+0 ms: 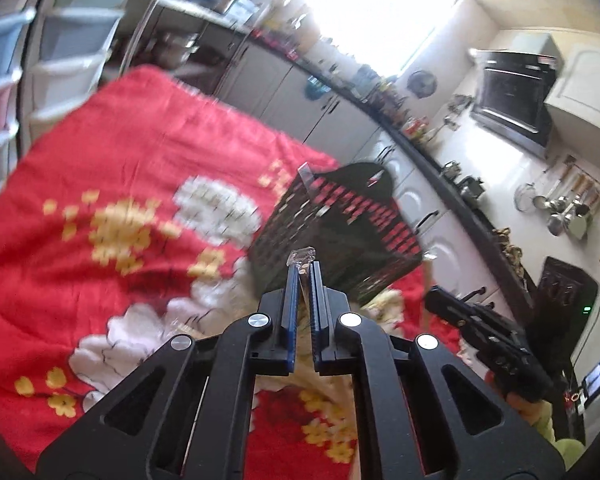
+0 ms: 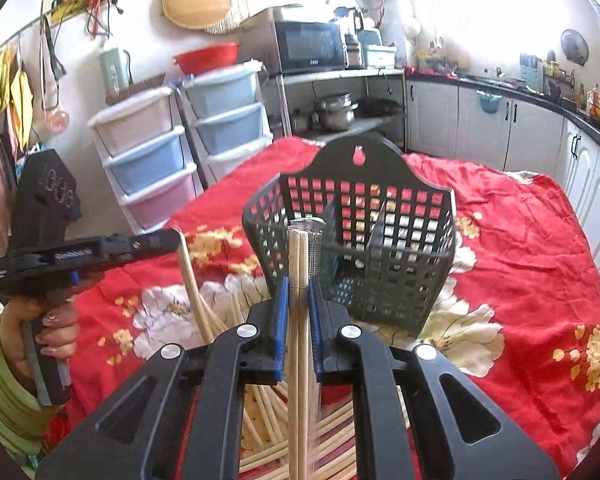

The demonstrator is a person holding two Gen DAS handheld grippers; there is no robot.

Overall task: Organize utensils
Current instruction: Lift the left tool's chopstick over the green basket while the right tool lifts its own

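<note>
A black mesh utensil basket (image 2: 384, 240) with inner dividers stands upright on the red floral cloth (image 2: 520, 260). Just in front of it, my right gripper (image 2: 298, 284) is shut on a pair of wooden chopsticks (image 2: 298, 256), with a silver textured stick (image 2: 316, 248) beside them. Below it, several loose wooden chopsticks (image 2: 260, 416) lie on the cloth. To the left, a hand holds my left gripper (image 2: 175, 238), shut on a single wooden chopstick (image 2: 189, 276) that hangs down. In the left wrist view, the left gripper (image 1: 305, 270) is raised before the basket (image 1: 340, 224).
Plastic drawer units (image 2: 152, 168) stand beyond the table's far left edge. A shelf with a microwave (image 2: 310, 46) and pots is behind the table. Kitchen cabinets and a dark counter (image 2: 540, 120) run along the right. A green sleeve (image 2: 0, 380) is at the lower left.
</note>
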